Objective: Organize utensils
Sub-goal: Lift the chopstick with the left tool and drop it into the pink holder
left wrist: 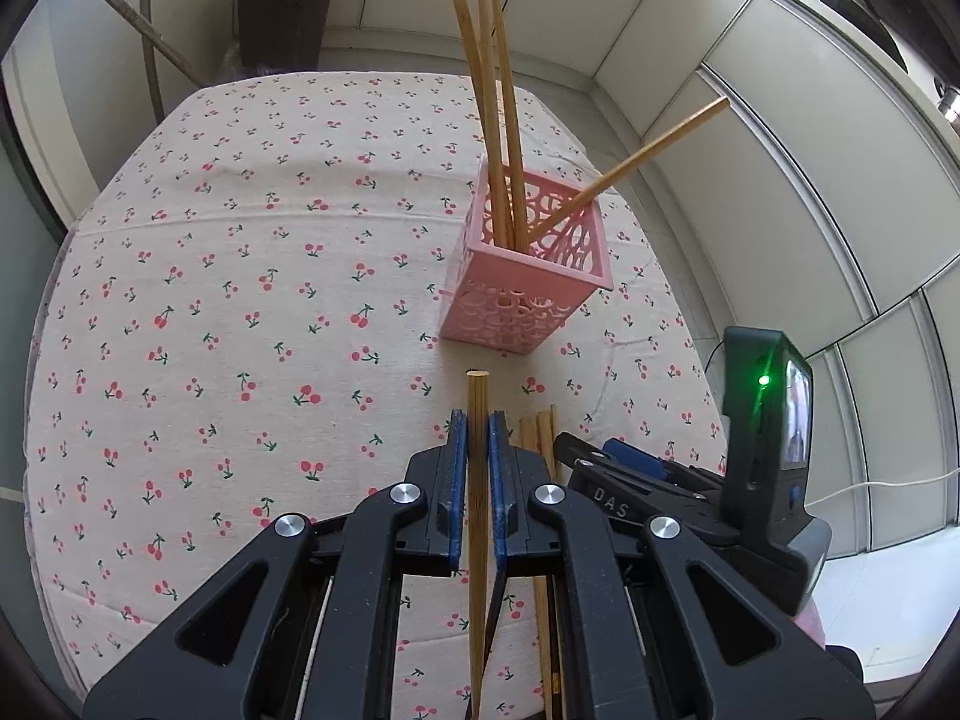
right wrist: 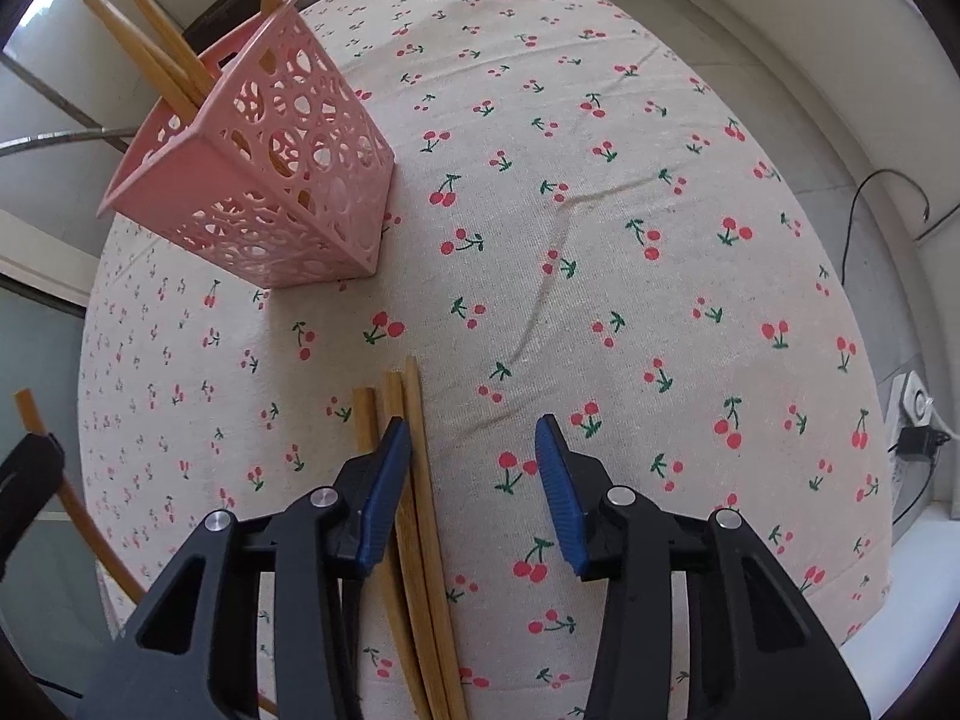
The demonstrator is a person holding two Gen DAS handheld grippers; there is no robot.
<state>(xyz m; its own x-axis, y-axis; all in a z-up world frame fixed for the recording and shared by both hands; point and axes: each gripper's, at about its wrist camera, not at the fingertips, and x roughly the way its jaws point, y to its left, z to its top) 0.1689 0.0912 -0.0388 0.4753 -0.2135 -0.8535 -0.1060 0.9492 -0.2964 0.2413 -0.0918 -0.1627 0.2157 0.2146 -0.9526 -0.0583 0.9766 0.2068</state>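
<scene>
The right gripper, spread with nothing between its pads, hides part of the loose chopsticks. Four sticks stand in the pink basket. The left gripper pinches one chopstick.

Left gripper angled downward, jaws clamped on a chopstick, right gripper pointing steeply down, jaws parted, nothing between the pads

Pink lattice basket, tan chopsticks, cream cloth with red cherries.

Four chopsticks in basket on table; loose chopsticks lie nearer.
</scene>
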